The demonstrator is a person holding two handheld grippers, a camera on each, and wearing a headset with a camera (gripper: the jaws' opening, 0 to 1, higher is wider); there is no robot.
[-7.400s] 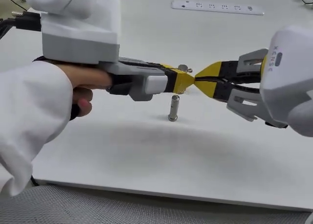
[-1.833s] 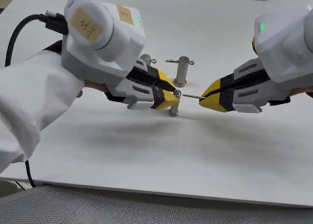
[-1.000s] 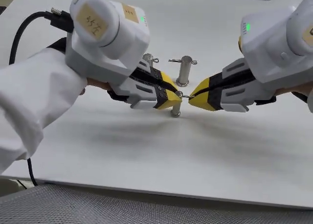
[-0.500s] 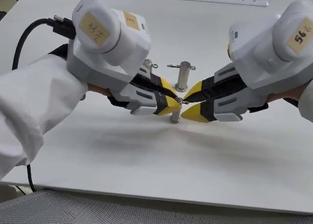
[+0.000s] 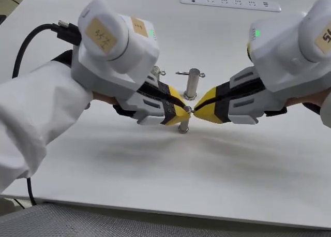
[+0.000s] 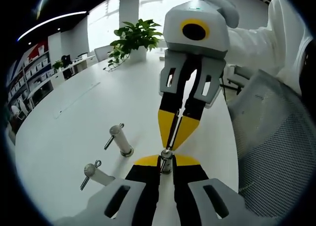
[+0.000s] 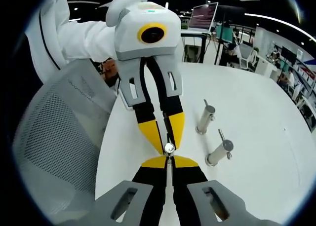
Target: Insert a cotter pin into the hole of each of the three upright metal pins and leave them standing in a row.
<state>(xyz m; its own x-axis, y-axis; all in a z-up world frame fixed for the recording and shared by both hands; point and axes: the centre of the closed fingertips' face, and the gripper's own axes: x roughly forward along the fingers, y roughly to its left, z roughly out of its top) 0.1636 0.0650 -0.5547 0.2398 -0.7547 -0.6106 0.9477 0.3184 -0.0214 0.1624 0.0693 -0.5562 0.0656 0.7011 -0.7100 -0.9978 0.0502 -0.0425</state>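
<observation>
Head view: the left gripper [image 5: 184,110] pinches the top of the front pin [image 5: 183,126], which stands upright on the table [image 5: 155,169]. The right gripper [image 5: 198,109], jaws pressed together, meets it tip to tip.

Left gripper view: two other pins [image 6: 121,141] already carry cotter pins.

Right gripper view: the last cotter pin [image 7: 169,157], thin between the jaws, sits at the pin's head. Insertion appears unfinished.

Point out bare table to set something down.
Free: table between its near edge and the left claw and right claw; also between the rear pins and the power strip. Crowded: centre, where both claws meet at the front pin.
</observation>
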